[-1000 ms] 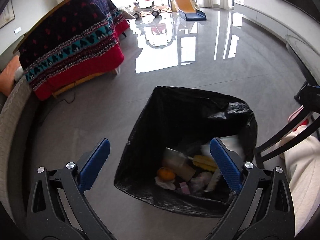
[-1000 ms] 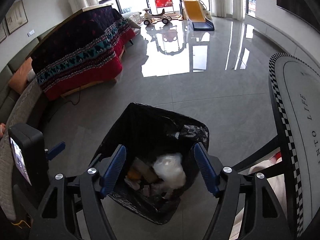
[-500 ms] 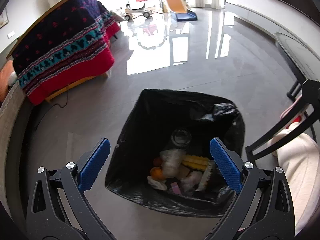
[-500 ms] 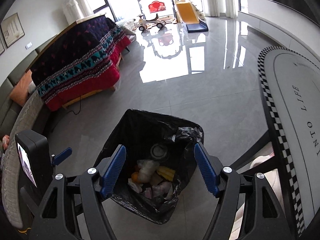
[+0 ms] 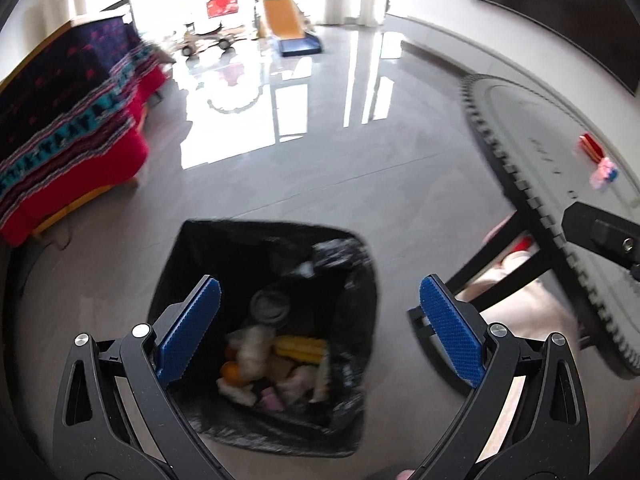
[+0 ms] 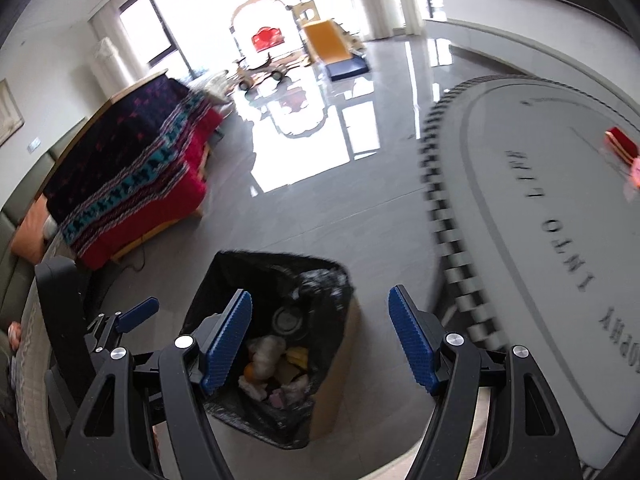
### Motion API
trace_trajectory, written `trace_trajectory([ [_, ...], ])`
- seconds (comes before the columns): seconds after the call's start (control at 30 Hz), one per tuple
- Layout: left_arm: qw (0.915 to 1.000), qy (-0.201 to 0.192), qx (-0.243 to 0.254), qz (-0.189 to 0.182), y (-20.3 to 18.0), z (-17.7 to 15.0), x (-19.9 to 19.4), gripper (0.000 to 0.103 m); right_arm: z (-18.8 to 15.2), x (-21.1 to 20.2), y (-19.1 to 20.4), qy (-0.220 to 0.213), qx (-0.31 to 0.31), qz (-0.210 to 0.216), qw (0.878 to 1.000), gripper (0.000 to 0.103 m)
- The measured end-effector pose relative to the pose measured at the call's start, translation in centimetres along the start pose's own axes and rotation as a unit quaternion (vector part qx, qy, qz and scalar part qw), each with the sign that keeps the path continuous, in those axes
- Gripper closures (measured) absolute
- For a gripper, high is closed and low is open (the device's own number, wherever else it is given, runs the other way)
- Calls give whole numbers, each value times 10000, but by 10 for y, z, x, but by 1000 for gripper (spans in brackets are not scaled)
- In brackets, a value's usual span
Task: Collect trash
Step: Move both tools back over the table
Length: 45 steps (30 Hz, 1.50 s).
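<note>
A bin lined with a black bag (image 5: 200, 264) stands on the grey floor, also in the right wrist view (image 6: 224, 280). Inside lie mixed trash: a corn cob (image 5: 298, 346), an orange piece (image 5: 230, 372), white wrappers and a round lid (image 5: 270, 306). My left gripper (image 5: 318, 326) is open and empty above the bin. My right gripper (image 6: 320, 338) is open and empty, above the bin's right side. On the oval table lie a red item (image 5: 592, 147) and a pink item (image 5: 605, 168); the red one shows in the right wrist view (image 6: 622, 142).
The oval table with a checkered rim (image 6: 452, 240) stands to the right, its dark legs (image 5: 492, 256) close to the bin. A sofa draped with a patterned blanket (image 5: 60, 132) is at the left. A children's slide (image 5: 284, 28) stands far back by the windows.
Both grippers have risen and swung right, away from the bin. The table top with the red and pink items has come into view. A white bag dropped from view into the bin.
</note>
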<state>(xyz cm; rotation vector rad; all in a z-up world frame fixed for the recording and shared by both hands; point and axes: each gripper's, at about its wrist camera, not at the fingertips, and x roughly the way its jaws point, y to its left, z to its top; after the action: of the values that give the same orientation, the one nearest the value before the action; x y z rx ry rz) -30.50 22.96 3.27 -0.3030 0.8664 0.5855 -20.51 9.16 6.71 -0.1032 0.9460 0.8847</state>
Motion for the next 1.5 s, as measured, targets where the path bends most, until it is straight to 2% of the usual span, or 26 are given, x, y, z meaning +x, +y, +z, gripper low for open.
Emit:
trace_trajectory([
  [0.43, 9952, -190, 726, -626, -102, 56, 5, 6, 23, -38, -110, -405, 932, -572, 9932, 31],
  [0.77, 9830, -129, 1510, -1039, -200, 84, 23, 6, 28, -60, -205, -547, 1485, -1203, 9800, 31],
  [0.93, 9742, -58, 1881, -1247, -245, 93, 38, 6, 32, -67, -261, -557, 1853, -1494, 9697, 31],
  [1.03, 9661, -1, 2131, -1457, -272, 100, 49, 6, 36, -68, -287, -554, 1993, -1642, 9645, 31],
  [1.17, 9487, 82, 2595, -1806, -313, 115, 66, 6, 48, -66, -321, -527, 2121, -1857, 9580, 31],
  [1.33, 9322, 195, 2901, -2154, -349, 132, 82, 6, 62, -58, -362, -434, 2230, -2061, 9518, 31],
  [1.4, 9287, 258, 2914, -2277, -362, 139, 88, 6, 68, -53, -377, -395, 2305, -2128, 9487, 31],
  [1.5, 9284, 258, 2861, -2356, -380, 149, 96, 6, 76, -46, -388, -387, 2346, -2193, 9462, 31],
])
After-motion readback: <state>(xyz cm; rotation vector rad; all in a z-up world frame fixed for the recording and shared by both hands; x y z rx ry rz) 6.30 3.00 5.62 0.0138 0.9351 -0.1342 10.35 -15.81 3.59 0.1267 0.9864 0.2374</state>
